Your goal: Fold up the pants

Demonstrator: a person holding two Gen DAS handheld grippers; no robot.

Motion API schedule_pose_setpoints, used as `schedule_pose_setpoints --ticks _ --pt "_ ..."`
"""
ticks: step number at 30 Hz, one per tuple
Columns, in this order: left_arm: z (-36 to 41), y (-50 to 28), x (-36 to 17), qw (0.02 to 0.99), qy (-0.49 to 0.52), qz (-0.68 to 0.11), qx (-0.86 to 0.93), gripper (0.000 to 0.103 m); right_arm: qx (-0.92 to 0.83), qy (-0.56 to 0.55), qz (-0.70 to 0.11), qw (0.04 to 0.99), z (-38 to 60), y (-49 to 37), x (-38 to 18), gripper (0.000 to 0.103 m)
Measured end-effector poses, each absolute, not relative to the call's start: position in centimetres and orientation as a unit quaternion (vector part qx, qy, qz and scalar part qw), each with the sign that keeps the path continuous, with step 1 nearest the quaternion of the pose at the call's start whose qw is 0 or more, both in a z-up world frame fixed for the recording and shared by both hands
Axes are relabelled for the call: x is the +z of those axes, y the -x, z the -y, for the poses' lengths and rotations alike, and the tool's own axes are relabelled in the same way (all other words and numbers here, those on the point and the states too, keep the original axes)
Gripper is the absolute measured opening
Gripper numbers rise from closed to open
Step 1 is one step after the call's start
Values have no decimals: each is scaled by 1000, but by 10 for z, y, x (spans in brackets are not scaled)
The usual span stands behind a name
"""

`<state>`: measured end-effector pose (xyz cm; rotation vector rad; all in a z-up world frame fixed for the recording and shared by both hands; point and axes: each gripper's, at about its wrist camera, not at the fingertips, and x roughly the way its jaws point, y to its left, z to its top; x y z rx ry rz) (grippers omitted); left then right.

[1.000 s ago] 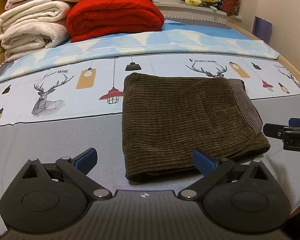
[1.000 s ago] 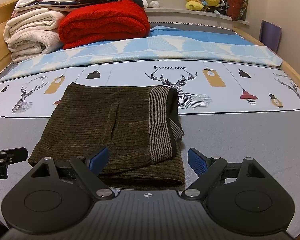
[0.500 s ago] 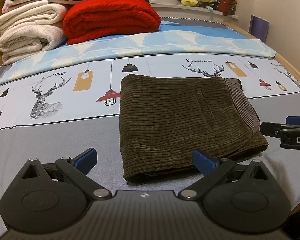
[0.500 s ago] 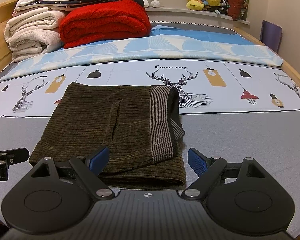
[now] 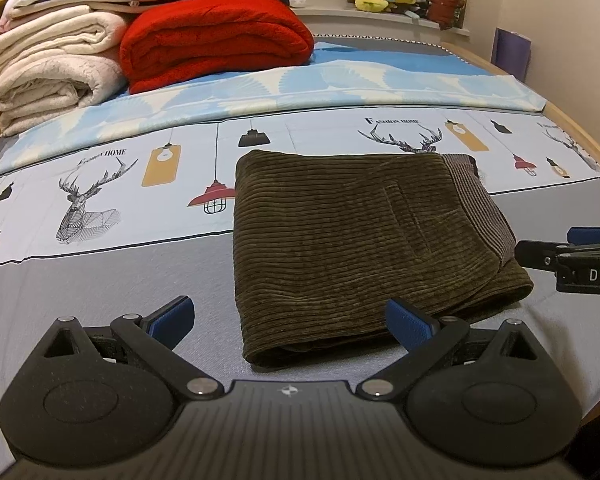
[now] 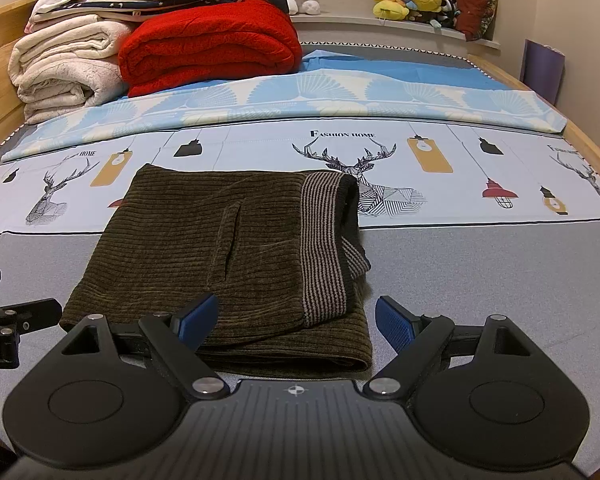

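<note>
Left claw: my left claw [image 5: 288, 316] is spread wide and pinches nothing; its blue pads [image 5: 172, 314] hang just above the grey part of the bed, the right pad in front of the near edge of the pants.
Right claw: my right claw [image 6: 296, 318] is spread as well and empty; its left pad [image 6: 198, 316] overlaps the near hem of the pants, though I cannot tell whether it touches.
Each in the other's view: the right claw's tip shows at 3 o'clock in the left wrist view [image 5: 568, 256], just beside the pants' right edge; the left claw's tip shows at 9 o'clock in the right wrist view [image 6: 16, 316], just beside the left edge.
Pants: the brown corduroy pants [image 5: 352, 236] lie folded into a flat rectangle on the bed, between my two claws, at 12 o'clock from both.
Waistband: the striped waistband [image 6: 324, 248] runs along the right side of the fold, with a pocket slit [image 6: 232, 236] left of it.
Bed: the bed sheet [image 5: 100, 184] is printed with deer and lamps under the pants' far end, plain grey nearer me.
Far end: a folded red blanket [image 5: 216, 40] at 11 o'clock, cream blankets [image 5: 48, 72] to its left, plush toys [image 6: 412, 0] on the sill at 1 o'clock.
</note>
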<state>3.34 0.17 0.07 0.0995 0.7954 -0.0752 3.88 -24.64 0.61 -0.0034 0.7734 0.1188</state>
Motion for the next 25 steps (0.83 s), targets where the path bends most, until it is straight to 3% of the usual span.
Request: schedule_pose_setpoints --ticks 25 --pt "0 -31 1 921 -57 -384 -45 102 57 1 -377 924 246 -39 6 87"
